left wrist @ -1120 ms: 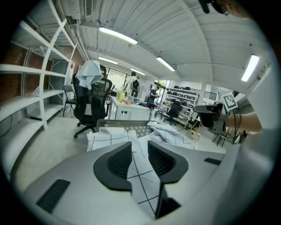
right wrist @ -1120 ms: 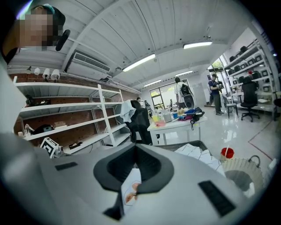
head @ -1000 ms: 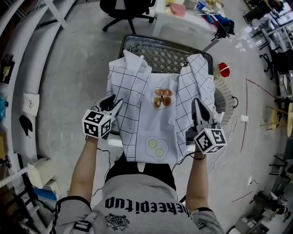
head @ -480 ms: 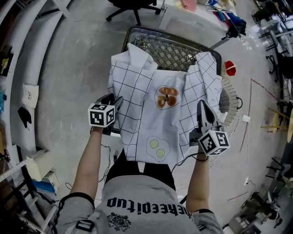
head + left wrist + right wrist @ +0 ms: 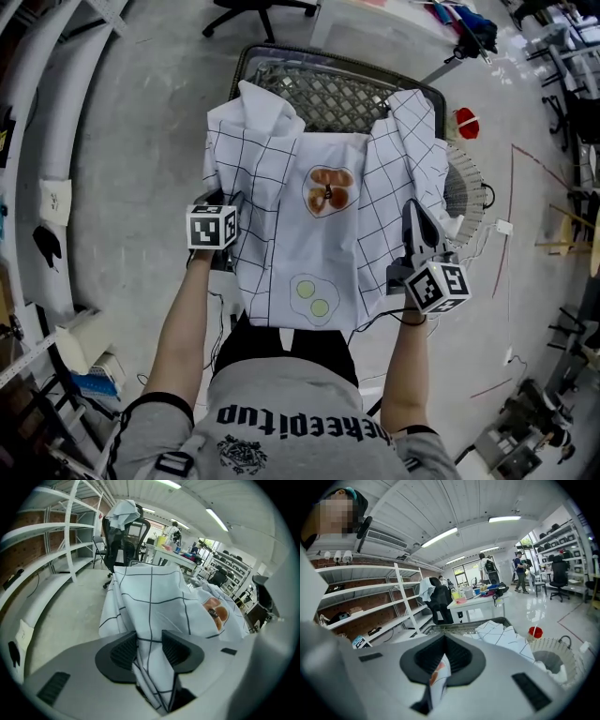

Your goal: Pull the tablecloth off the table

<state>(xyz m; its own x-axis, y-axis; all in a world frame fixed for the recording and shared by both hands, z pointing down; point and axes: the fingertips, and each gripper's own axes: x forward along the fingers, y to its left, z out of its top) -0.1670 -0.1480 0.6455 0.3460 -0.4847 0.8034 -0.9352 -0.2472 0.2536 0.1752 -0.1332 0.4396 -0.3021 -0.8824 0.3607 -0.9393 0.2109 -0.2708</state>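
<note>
A white tablecloth point(image 5: 281, 197) with a black grid and printed food pictures lies bunched over the wire-mesh table point(image 5: 328, 94), its near edge hanging toward the person. My left gripper point(image 5: 225, 211) is at the cloth's left edge and points steeply down. Its jaws have just been closing, and a thick fold of cloth point(image 5: 150, 592) fills the gap between the pads of the left gripper point(image 5: 149, 644). At the cloth's right edge, my right gripper point(image 5: 411, 211) is shut on a thin pinch of cloth point(image 5: 438, 677) that shows between the pads of the right gripper point(image 5: 443, 653).
A white wire basket point(image 5: 464, 187) and a red cup point(image 5: 466, 122) stand on the floor right of the table. A black office chair point(image 5: 253, 9) and a white desk point(image 5: 375, 19) are beyond it. Curved white shelving point(image 5: 56, 122) runs along the left. Cables lie on the concrete floor.
My left gripper has dropped lower beside the cloth's left edge and tipped downward, its cube now facing up. The right gripper has sunk slightly, still pinching the cloth.
</note>
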